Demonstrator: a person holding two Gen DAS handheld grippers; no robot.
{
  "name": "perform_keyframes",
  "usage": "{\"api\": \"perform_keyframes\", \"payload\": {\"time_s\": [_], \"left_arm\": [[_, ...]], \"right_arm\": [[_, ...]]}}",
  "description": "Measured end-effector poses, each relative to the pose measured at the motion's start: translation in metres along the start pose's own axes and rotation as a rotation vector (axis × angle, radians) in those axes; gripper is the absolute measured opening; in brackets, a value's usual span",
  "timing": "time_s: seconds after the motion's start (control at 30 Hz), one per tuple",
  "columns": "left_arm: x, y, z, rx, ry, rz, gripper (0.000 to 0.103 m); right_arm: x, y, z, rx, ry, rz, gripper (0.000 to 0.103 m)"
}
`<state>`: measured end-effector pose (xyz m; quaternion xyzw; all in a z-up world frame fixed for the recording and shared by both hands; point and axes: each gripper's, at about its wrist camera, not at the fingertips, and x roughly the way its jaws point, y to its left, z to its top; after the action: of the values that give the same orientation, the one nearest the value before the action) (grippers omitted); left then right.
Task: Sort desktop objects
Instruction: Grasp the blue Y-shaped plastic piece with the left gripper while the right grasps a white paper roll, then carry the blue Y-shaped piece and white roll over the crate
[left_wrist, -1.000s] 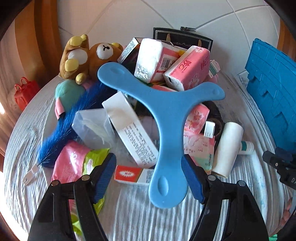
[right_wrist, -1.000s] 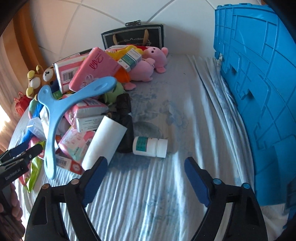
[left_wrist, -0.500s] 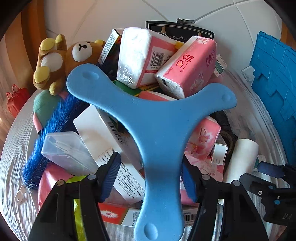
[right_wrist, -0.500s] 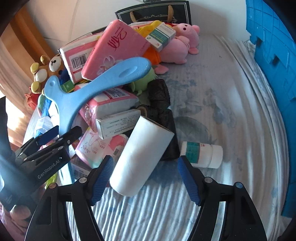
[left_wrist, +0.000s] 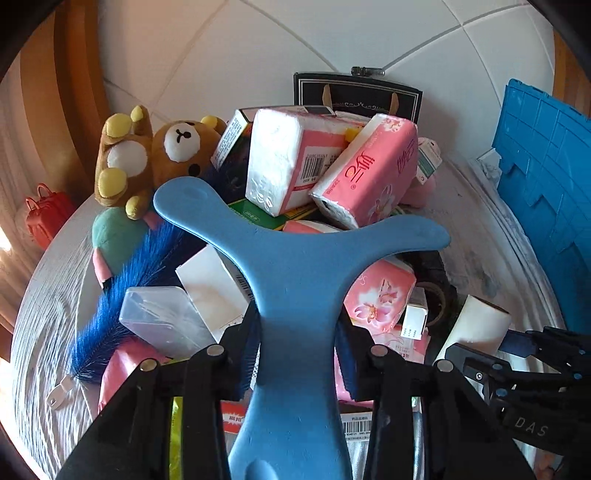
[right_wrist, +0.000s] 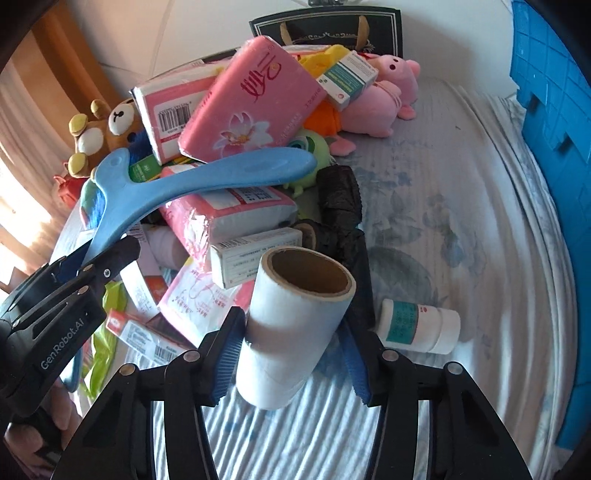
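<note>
**Now: two grabs at once, lift clean**

Right now I've got both grippers on stuff at the pile's near edge. L gripper (left_wrist: 297, 343) has its pads pressed on the stem of the blue boomerang (left_wrist: 295, 266), which lies across the top of the pile w/ two arms fanned over the pink tissue packs (left_wrist: 364, 173). R gripper (right_wrist: 290, 354) brackets the white roll (right_wrist: 295, 325); the left pad touches, the right looks just at the surface, so I'd squeeze a bit more before trusting it. Roll stands tilted on the striped cloth (right_wrist: 461, 229), next to the pill bottle (right_wrist: 419, 325). I'd lift the boomerang straight up, slowly, since boxes underneath could drag. Blue crate (right_wrist: 554, 110) on the right is prob. the drop spot.
</note>
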<state>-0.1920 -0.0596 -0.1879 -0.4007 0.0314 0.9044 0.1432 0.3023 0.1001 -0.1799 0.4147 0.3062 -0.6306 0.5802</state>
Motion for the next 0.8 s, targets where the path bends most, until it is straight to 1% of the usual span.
{"api": "perform_keyframes", "payload": {"time_s": [0.07,0.23,0.33,0.5,0.7,0.8], "left_arm": [[-0.012,-0.001,0.001,-0.001,-0.024,-0.001,0.037],[-0.046,-0.003,0.006,0.002,-0.091,0.005,0.037],[-0.071,-0.002,0.008,0.005,-0.139,0.003,0.037],[-0.104,-0.012,0.017,-0.002,-0.212,-0.006,0.037],[-0.144,-0.040,0.030,0.025,-0.313,-0.036,0.037],[-0.158,-0.062,0.039,0.032,-0.349,-0.074,0.037]], "right_arm": [[-0.012,0.005,0.000,-0.030,-0.028,-0.006,0.049],[-0.048,0.014,0.000,-0.067,-0.108,0.008,0.049],[-0.074,0.016,0.006,-0.088,-0.177,-0.003,0.049],[-0.129,0.016,0.014,-0.108,-0.303,-0.026,0.049],[-0.198,0.003,0.015,-0.123,-0.452,-0.060,0.049],[-0.230,-0.012,0.013,-0.117,-0.516,-0.098,0.049]]}}
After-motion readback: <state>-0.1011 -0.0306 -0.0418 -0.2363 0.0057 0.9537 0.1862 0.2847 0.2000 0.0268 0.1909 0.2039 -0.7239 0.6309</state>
